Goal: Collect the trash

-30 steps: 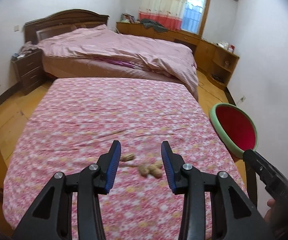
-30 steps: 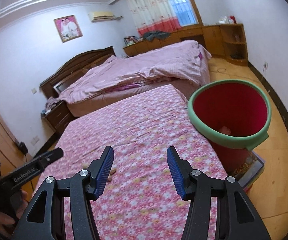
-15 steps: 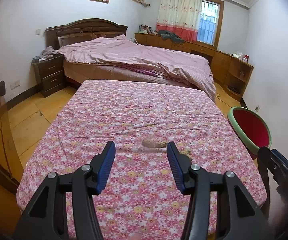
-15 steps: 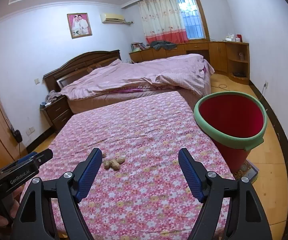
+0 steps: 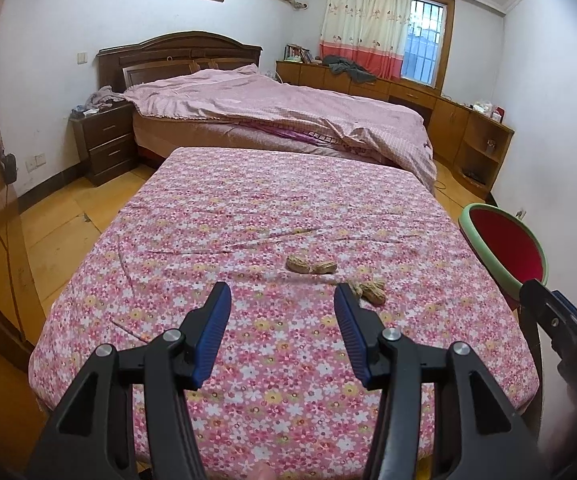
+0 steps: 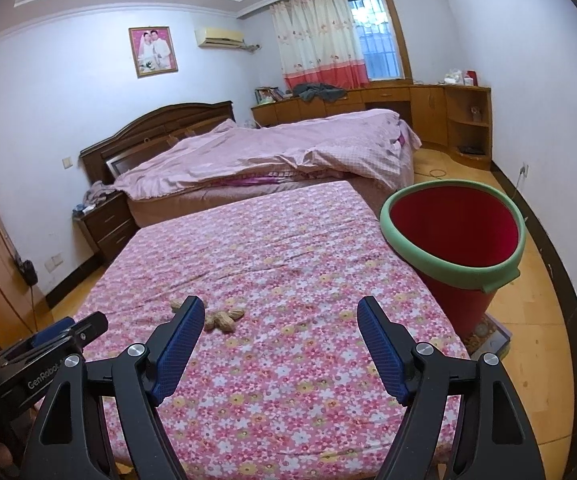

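- the peanut shells [image 5: 311, 265] lie in two small clumps on the flowered bedcover [image 5: 248, 208], just right of centre in the left wrist view; a second clump [image 5: 369, 290] sits lower right of the first.
- the left gripper [image 5: 282, 312] hangs over the cover with its jaws about half apart and nothing between them.
- the right gripper [image 6: 278, 326] stands wider, also empty; the shells [image 6: 219, 319] show just beside its left finger.
- the red bin [image 6: 454, 240] with a green rim stands at the right, just off the bed.
- the shells look light, dry and brittle; a gentle pinch across a shell's narrow waist should do, since the soft cover gives underneath.
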Motion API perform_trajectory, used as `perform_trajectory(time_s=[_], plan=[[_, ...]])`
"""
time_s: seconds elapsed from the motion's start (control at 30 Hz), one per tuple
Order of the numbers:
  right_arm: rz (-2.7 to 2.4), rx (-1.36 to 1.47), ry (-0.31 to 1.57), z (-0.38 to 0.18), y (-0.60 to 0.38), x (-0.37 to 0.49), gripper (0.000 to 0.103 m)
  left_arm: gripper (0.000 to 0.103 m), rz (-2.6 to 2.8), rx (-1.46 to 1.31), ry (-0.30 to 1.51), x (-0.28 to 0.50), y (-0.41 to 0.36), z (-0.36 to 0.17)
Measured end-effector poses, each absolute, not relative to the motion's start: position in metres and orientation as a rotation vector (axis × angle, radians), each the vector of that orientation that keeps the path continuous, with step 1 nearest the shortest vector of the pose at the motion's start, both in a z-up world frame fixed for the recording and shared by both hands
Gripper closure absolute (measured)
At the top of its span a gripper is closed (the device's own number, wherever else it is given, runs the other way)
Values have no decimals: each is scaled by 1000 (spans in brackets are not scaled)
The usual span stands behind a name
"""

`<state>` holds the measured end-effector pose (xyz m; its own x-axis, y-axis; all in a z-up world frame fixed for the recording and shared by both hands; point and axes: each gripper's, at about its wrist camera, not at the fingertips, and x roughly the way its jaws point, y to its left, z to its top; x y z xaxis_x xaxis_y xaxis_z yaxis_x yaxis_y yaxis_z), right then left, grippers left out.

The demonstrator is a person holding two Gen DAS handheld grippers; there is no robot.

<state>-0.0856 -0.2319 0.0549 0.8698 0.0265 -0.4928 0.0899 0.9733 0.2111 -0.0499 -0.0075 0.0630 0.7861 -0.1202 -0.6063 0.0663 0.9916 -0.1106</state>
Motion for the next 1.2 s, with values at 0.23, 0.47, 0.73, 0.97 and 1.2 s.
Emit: perform_trajectory(time_s=[0.23, 0.47, 0.73, 0.97, 1.2], plan=[[-46, 217, 524, 53, -229, -88, 24, 49, -79, -85, 642, -53, -6, 64], [-57, 210, 527, 53, -228, -88, 24, 49, -69, -82, 641, -53, -6, 62], [-62, 212, 532, 52, -231, -88, 24, 49, -54, -79, 637, -52, -7, 62], [-64, 212, 532, 52, -231, -88, 24, 49, -52, -69, 624, -55, -7, 63], [-65, 212, 532, 52, -230, -88, 24, 49, -54, -67, 625, -55, -7, 63]])
